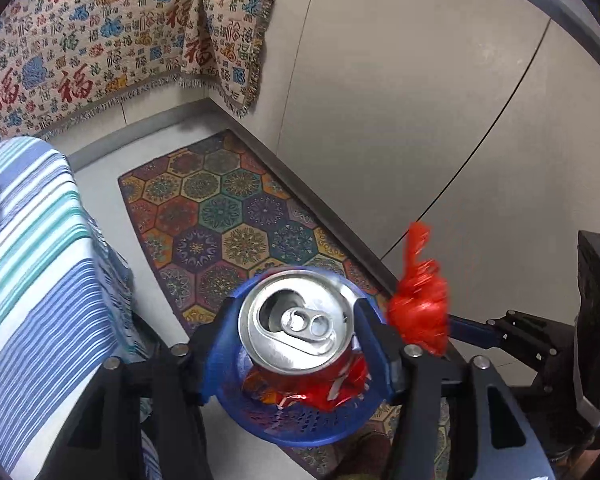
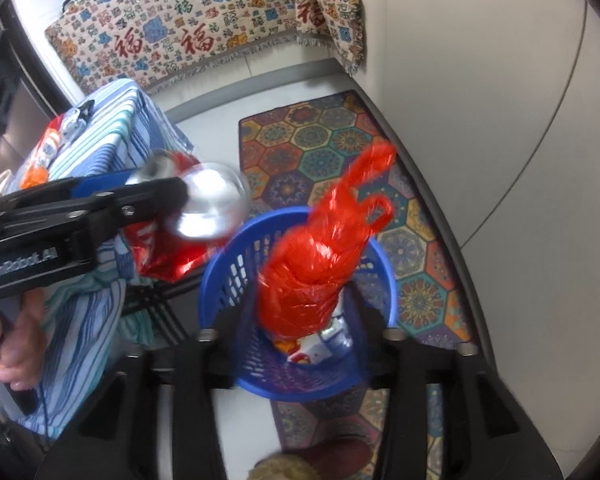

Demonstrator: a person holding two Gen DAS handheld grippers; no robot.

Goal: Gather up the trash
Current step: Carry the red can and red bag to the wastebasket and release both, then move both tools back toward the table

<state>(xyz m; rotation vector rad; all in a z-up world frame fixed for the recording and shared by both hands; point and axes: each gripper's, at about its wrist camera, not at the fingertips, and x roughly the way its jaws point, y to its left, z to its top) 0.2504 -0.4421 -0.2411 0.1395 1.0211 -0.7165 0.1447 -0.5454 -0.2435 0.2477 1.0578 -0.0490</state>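
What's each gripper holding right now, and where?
Left gripper grips the soda can by its sides; right gripper grips the red plastic bag around its bundled body.

Home interior — patterned floor mat (image 1: pixel 228 216), fringed woven throw (image 1: pixel 100 40), striped tablecloth (image 1: pixel 40 240).

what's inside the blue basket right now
Inside the blue basket, crumpled red and white wrappers show at the bottom. The red bag hanging above hides the rest.

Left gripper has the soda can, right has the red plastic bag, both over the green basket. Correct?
Not quite: the basket is blue, as the right wrist view shows. The rest holds: left gripper grips the soda can, right gripper the red plastic bag.
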